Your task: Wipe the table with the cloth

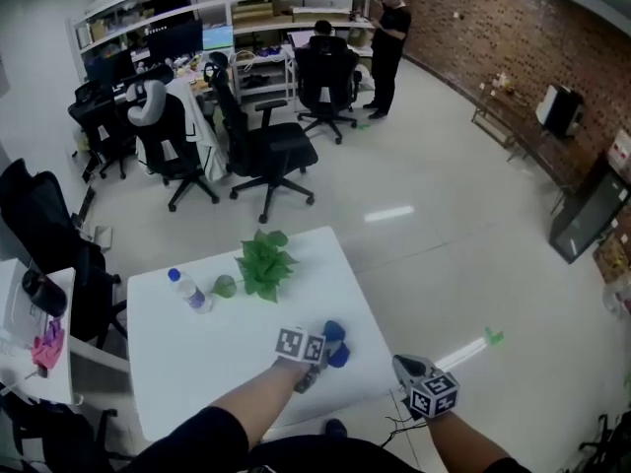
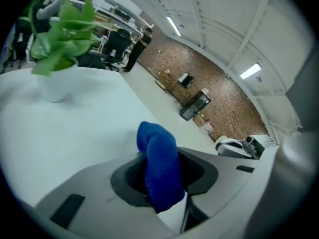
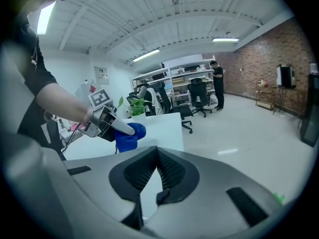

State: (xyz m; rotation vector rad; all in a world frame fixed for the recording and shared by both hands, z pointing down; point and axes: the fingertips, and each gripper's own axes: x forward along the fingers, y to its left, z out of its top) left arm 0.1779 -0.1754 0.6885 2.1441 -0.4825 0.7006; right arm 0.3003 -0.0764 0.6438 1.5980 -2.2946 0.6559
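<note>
My left gripper (image 1: 323,353) is over the near right part of the white table (image 1: 237,348) and is shut on a bunched blue cloth (image 1: 337,344). In the left gripper view the blue cloth (image 2: 160,169) stands up between the jaws of the left gripper (image 2: 163,183) above the table top (image 2: 75,128). My right gripper (image 1: 407,367) hangs off the table's right edge, over the floor, and holds nothing. In the right gripper view its jaws (image 3: 158,159) meet, and beyond them are the left gripper (image 3: 105,123) and the cloth (image 3: 129,135).
A green plant in a white pot (image 1: 264,264) stands at the table's far edge, with a small green object (image 1: 225,286) and a plastic bottle (image 1: 187,291) to its left. Office chairs (image 1: 266,151) and desks stand beyond. A person (image 1: 388,42) stands at the far shelves.
</note>
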